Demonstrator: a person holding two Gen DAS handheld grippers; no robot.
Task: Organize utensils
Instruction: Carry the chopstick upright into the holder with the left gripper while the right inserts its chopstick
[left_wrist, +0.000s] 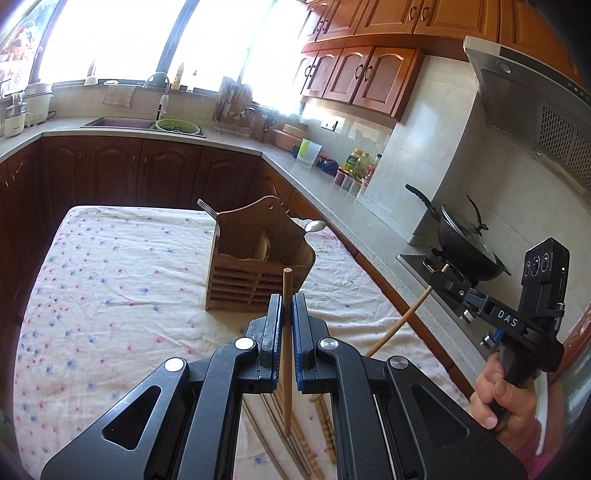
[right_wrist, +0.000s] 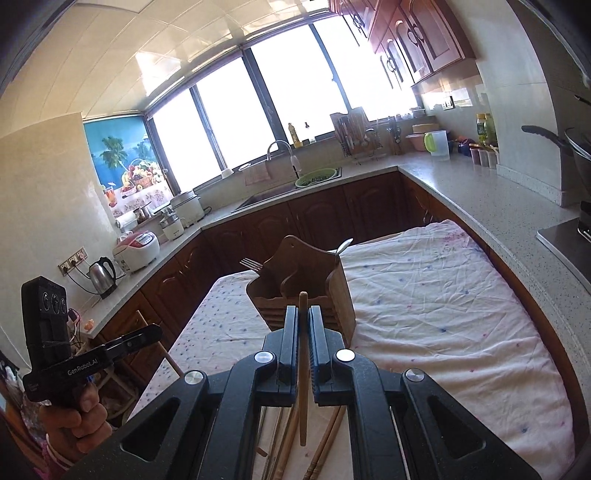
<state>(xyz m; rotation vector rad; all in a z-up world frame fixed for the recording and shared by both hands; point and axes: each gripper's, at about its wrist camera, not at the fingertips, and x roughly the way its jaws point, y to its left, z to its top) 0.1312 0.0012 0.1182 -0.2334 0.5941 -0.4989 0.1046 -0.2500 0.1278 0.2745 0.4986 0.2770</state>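
From the left wrist view, the left gripper (left_wrist: 287, 306) is clamped on a dark chopstick (left_wrist: 286, 347), held near its upper end so the long lower part hangs free above the loose chopsticks (left_wrist: 325, 435) on the flowered cloth (left_wrist: 110, 266); ahead stands the wooden utensil holder (left_wrist: 255, 258), a fork (left_wrist: 207, 208) and a spoon (left_wrist: 314, 226) already standing in it; off to the right the right gripper (left_wrist: 439, 277) pinches a paler chopstick (left_wrist: 402, 321), slanting down toward the cloth. From the right wrist view, the right gripper (right_wrist: 303, 325) is closed on that chopstick (right_wrist: 303, 369), its tip aimed at the holder (right_wrist: 303, 288), probably to drop it in upright; the left gripper's fingertips cannot be made out here.
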